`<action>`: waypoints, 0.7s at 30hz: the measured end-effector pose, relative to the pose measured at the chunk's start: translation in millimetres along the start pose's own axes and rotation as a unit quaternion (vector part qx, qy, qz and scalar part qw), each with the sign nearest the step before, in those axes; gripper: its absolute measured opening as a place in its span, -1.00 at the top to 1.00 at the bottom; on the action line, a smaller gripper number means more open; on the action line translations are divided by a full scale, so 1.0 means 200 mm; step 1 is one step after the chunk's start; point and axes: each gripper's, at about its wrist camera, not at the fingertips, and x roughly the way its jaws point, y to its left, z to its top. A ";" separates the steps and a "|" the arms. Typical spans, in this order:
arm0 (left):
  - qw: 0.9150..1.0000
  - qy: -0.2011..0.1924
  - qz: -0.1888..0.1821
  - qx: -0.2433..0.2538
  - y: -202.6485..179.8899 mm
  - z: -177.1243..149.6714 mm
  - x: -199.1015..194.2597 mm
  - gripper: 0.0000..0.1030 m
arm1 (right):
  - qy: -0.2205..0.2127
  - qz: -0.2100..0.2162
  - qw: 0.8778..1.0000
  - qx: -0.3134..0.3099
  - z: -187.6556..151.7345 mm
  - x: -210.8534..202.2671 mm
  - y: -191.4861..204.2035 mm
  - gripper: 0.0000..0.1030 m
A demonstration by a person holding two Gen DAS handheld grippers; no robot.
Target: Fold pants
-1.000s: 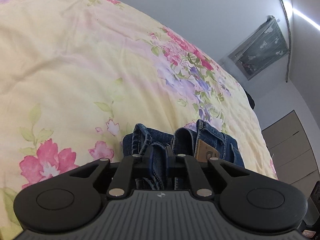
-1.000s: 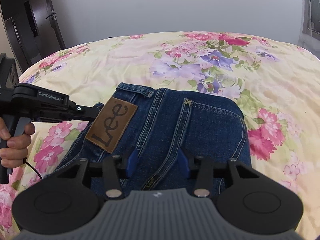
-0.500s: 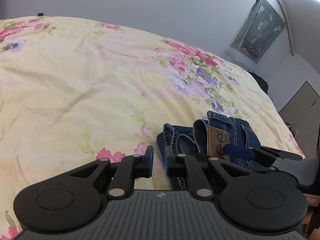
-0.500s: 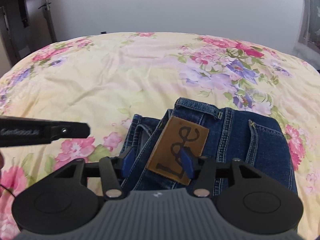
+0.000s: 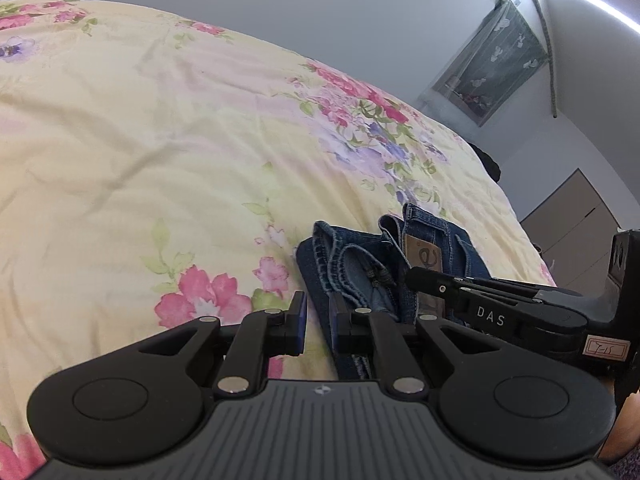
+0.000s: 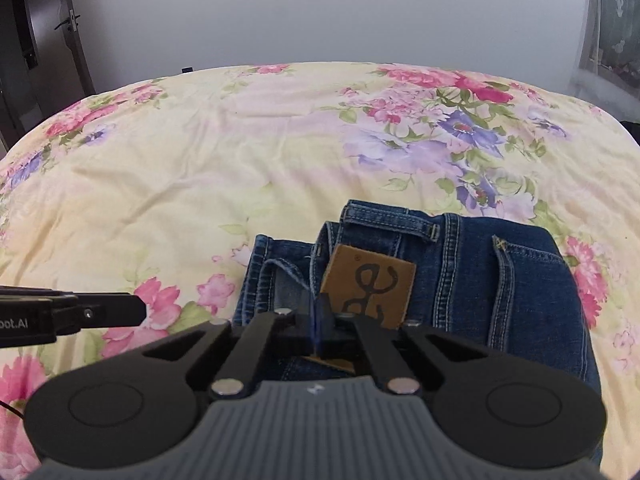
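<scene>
Folded blue jeans (image 6: 500,288) with a tan leather patch (image 6: 368,284) lie on the flowered bedspread (image 6: 240,152). My right gripper (image 6: 317,320) is shut, pads together, right in front of the patch above the waistband; I see nothing clamped between them. From the left wrist view its tip (image 5: 412,276) hovers over the jeans (image 5: 352,256) beside the patch (image 5: 422,254). My left gripper (image 5: 316,316) is almost shut with a narrow empty gap, just left of the jeans' folded edge, over the sheet. Its tip (image 6: 120,312) shows at the left of the right wrist view.
The bedspread (image 5: 160,140) stretches wide to the left and beyond the jeans. A grey wall stands behind, with a curtained window (image 5: 496,80), a wardrobe (image 5: 572,232) to the right and a dark door (image 6: 68,20) at the far left.
The left gripper came off the jeans' folded edge and drew back to the left. The right gripper slid left toward the patch and its open jaws closed.
</scene>
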 end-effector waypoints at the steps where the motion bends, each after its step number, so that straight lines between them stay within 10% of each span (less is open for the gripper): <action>1: 1.000 -0.002 -0.005 0.003 -0.02 0.00 0.01 0.79 | -0.006 0.006 1.000 0.000 0.01 -0.03 -0.01 1.00; 8: 0.999 0.034 -0.041 -0.010 -0.13 0.06 0.22 0.75 | -0.023 0.010 1.000 0.002 0.03 -0.14 -0.14 1.00; 17: 0.994 0.078 -0.026 -0.076 -0.17 0.14 0.55 0.24 | -0.020 0.050 0.998 0.020 0.01 -0.15 -0.28 1.00; 19: 0.994 0.080 -0.011 -0.071 -0.19 0.14 0.58 0.27 | -0.020 0.057 0.998 0.023 0.00 -0.14 -0.29 1.00; 21: 0.995 0.080 0.002 -0.053 -0.21 0.16 0.58 0.72 | -0.020 0.063 0.997 0.025 0.00 -0.13 -0.31 1.00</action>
